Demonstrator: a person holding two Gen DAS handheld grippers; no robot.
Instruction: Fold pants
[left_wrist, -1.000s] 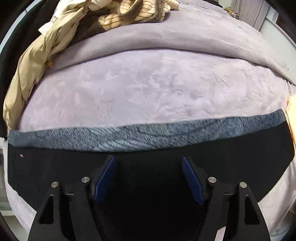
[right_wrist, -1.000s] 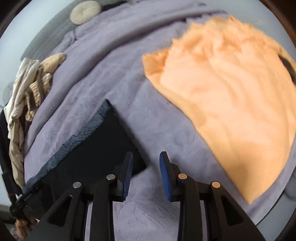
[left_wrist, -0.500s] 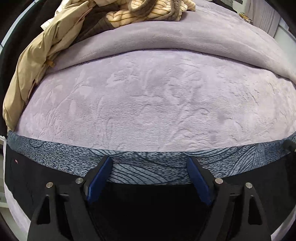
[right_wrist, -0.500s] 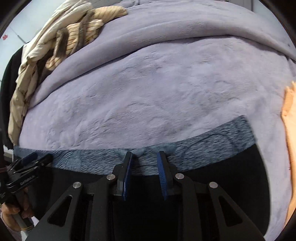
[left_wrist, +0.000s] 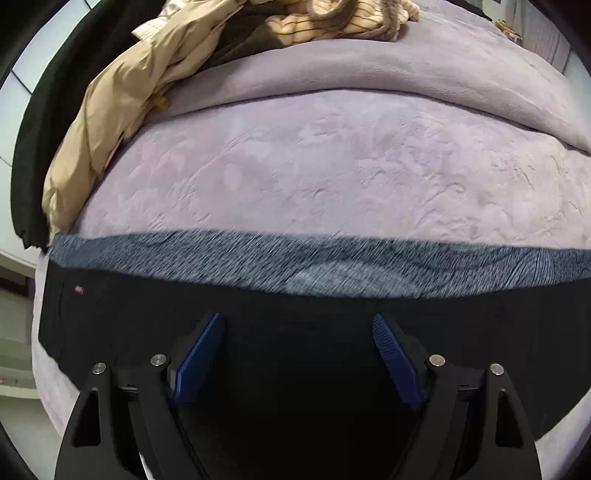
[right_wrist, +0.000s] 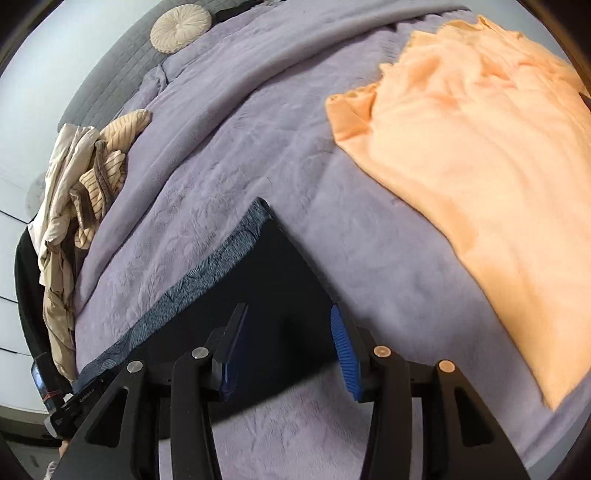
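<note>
The black pants (left_wrist: 155, 314) lie flat on the purple bed blanket (left_wrist: 332, 177), with their grey patterned waistband (left_wrist: 295, 262) along the far edge. My left gripper (left_wrist: 299, 325) is open and empty, hovering over the black cloth just behind the waistband. In the right wrist view the pants (right_wrist: 266, 280) end in a corner at the waistband (right_wrist: 207, 277). My right gripper (right_wrist: 288, 325) is open and empty above the pants' right edge.
A pile of beige and striped clothes (left_wrist: 207, 48) lies at the far left of the bed, also showing in the right wrist view (right_wrist: 81, 192). An orange garment (right_wrist: 480, 155) is spread at the right. A round cushion (right_wrist: 181, 27) sits at the headboard.
Both grippers pulled back from the waistband. The right gripper opened wider and swung right, so the orange garment is in view again. The pants lie still.
</note>
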